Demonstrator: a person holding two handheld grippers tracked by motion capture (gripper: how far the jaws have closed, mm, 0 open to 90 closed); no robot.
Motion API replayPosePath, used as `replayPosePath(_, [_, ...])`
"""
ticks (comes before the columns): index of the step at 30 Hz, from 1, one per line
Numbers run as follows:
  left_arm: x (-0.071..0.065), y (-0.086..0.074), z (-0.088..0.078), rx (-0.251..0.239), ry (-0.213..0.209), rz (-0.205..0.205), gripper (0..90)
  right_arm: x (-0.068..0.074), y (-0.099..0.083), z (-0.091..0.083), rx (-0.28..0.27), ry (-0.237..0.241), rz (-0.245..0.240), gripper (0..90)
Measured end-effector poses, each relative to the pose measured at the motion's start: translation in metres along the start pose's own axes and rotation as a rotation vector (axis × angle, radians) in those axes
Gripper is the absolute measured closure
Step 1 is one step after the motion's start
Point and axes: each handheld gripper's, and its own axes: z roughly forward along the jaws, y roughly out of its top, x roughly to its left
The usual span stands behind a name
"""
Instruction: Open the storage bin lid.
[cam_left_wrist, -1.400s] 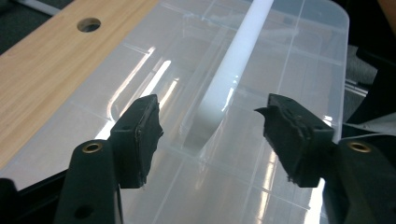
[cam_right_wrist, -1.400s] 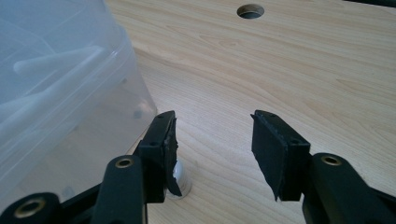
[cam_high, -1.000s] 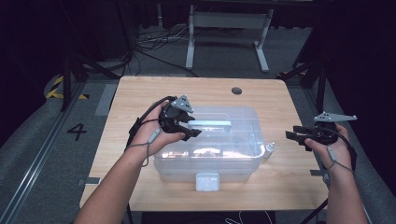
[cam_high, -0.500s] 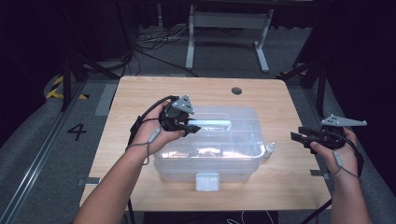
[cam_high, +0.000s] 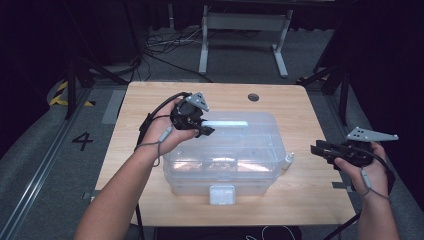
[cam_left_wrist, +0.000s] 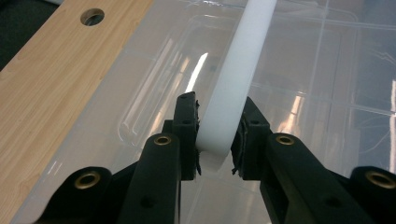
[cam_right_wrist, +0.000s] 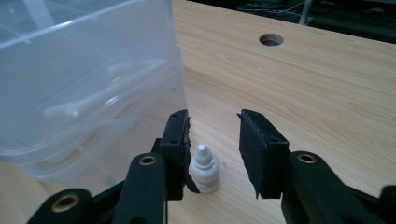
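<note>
Closure is what has changed on the left: the left tool (cam_left_wrist: 215, 140), which stood wider a second ago, is now clamped on the white handle (cam_left_wrist: 233, 84) of the clear plastic box (cam_high: 225, 150), and its pads are seen pressed against both sides of the handle in the left gripper view. In the high view the same tool (cam_high: 202, 131) is held at the left end of the handle (cam_high: 226, 123), on the lid of the box, which rests in the middle of the counter (cam_high: 150, 100). The box itself has not been shifted between the earlier pictures and this one.

On the right, the jaws of the right tool (cam_right_wrist: 214, 135) have just been closing, yet nothing is gripped: a small white dropper bottle (cam_right_wrist: 204, 169) is seen upright on the counter between them, close to the left jaw but with a clear gap to the right one. In the high view the bottle (cam_high: 287, 161) stands just beside the right end of the box, while the right tool (cam_high: 316, 149) has been drawn a little farther from it than it was a second ago, towards the counter's right edge.

From this it is judged that the handle has been secured, so the lid or box can be steadied or lifted, and that the bottle is still to be picked up.
</note>
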Motion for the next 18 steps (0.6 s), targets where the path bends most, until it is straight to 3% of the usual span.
replayPosePath(5, [0.007,0.004,-0.002,-0.005,-0.016,-0.014,73.9,0.009,0.002,-0.002,0.011,0.002,-0.053,69.4])
replayPosePath(11, [0.016,0.004,-0.004,-0.039,-0.046,-0.036,73.4,0.016,0.001,-0.004,0.021,0.037,-0.054,78.7])
replayPosePath(16, [0.021,0.009,-0.005,-0.032,-0.038,-0.043,73.3,0.022,0.002,-0.005,0.035,0.037,-0.081,90.0])
replayPosePath(18, [0.023,0.012,-0.005,-0.024,-0.034,-0.040,73.2,0.025,0.003,-0.005,0.043,0.047,-0.094,90.0])
